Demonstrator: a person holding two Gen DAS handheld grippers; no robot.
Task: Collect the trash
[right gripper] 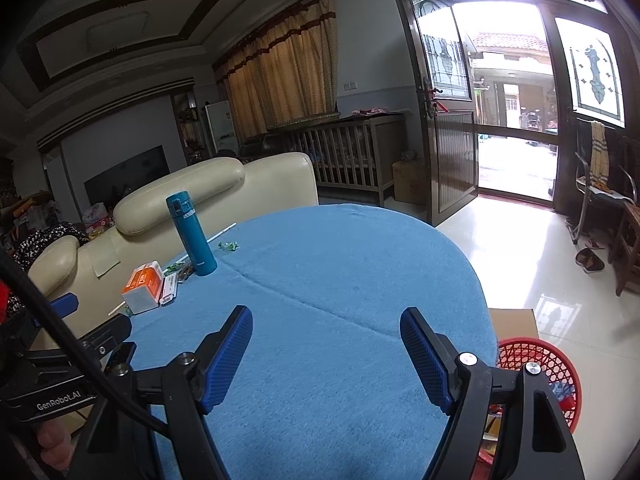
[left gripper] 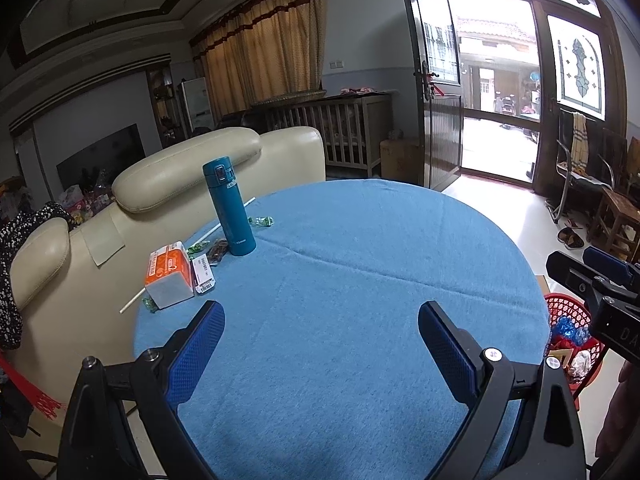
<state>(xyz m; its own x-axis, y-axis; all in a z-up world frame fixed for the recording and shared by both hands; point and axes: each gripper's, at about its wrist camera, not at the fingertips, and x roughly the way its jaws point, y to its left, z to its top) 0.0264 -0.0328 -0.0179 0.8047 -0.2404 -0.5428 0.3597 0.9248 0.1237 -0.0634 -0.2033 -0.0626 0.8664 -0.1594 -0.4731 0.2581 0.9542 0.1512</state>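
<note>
At the far left a cream sofa [left gripper: 172, 184] backed right up against the round table [left gripper: 360, 280], whose blue cloth hung over the edge, and that near-sofa side was where all the litter sat: a long white straw [left gripper: 132, 304] poking off the rim, small green candy wrappers [left gripper: 262, 222] scattered about, a dark wrapper [left gripper: 218, 249] and a printed white label [left gripper: 203, 276] lying flat, the label touching an orange-and-white tissue pack [left gripper: 170, 274]. A teal flask [left gripper: 230, 208] stood upright among them, probably something to keep and not trash, so any reach there would have to work around it. Nearer the cameras, the left gripper [left gripper: 320, 356] hung over bare cloth with its blue pads [left gripper: 196, 356] spread wide and nothing between them, well apart from the clutter; it seemed readied for a pick, not yet committed. The right gripper [right gripper: 326, 356] was likewise splayed and empty above the middle of the cloth, facing the same way. At the far right, on the floor just below the table's edge, sat a red mesh basket [right gripper: 540, 364] already holding some crumpled bits, placed close, I judged, so that each collected piece could drop straight in. Behind it lay a cardboard box [right gripper: 514, 320], and beyond, the open door [right gripper: 452, 152] let in strong daylight
</note>
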